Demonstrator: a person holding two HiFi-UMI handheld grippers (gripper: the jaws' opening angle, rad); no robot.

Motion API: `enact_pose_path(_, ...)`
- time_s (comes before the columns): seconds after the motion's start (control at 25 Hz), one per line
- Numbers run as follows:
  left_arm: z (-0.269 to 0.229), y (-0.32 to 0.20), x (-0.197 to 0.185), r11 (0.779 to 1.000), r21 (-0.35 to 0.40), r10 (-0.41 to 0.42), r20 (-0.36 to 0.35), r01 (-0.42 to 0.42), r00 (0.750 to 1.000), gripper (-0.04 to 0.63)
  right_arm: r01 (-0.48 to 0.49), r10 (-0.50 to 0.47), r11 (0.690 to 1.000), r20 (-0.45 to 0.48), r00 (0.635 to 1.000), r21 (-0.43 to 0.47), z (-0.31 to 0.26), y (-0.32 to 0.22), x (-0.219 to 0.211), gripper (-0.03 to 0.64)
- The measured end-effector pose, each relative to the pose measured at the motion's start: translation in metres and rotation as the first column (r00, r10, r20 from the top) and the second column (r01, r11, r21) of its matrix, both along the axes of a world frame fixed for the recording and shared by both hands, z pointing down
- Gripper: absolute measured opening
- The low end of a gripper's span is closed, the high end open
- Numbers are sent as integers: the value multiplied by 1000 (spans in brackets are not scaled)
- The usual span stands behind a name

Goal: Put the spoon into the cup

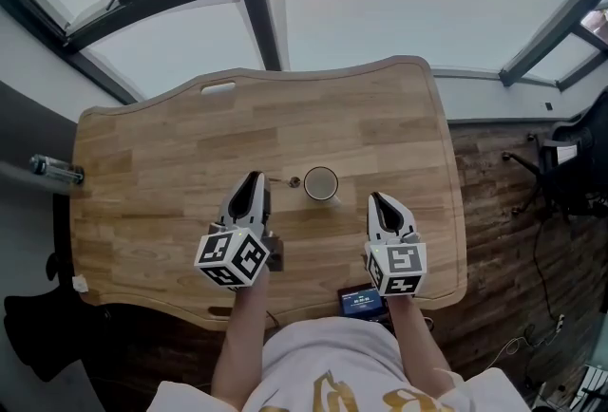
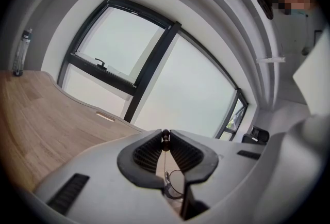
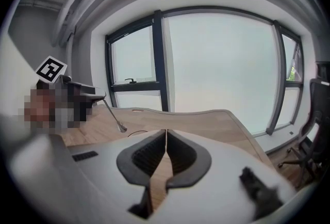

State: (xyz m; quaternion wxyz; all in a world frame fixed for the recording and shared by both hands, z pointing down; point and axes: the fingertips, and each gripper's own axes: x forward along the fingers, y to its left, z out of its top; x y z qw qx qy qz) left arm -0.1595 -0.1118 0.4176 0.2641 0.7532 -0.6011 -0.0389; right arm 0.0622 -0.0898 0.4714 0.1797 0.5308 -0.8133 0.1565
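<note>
Wooden light-oak table (image 1: 171, 163) with a wavy far edge, seen from overhead. Both bare forearms reach forward from the near edge, roughly parallel, with the grippers pointing away from the body.

Left gripper (image 1: 255, 178): marker cube tilted toward the left, nose level with the cup. In the left gripper view (image 2: 165, 134) the ribbed dark pads are pressed together at the tips on a thin metal shaft. Reading: clamped on the thin metal spoon (image 1: 294, 181).

Spoon: slender handle and small rounded bowl. In the head view it sticks out sideways from the left jaws toward the person's right. In the right gripper view it (image 3: 114, 117) slants down from the left gripper, bowl lowest. The bowl end is just beside the cup on its left, not over the opening. Cannot tell whether it touches the tabletop.

Round pale cup (image 1: 321, 183): upright near the table's middle, between the two gripper noses. The interior looks light.

Right gripper (image 1: 378, 199): to the right of the cup and slightly nearer the body, apart from it. In the right gripper view (image 3: 166, 131) the pads meet at the tips with nothing between them, and only table grain shows through the gap lower down.

Small dark-screened device (image 1: 361, 301) at the near table edge, beside the right forearm.
</note>
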Motion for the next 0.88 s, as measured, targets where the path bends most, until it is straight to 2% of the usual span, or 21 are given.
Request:
enact_pose_path(0.48, 14, -6, 3, 999, -34, 5, -50, -7, 999, 55, 12, -12, 1000, 4, 1000, -27, 12, -7, -7, 32)
enact_pose_path(0.88, 21, -10, 8, 998, -48, 30, -50, -32, 998, 55, 14, -14, 999, 3, 1000, -42, 16, -9, -11, 32)
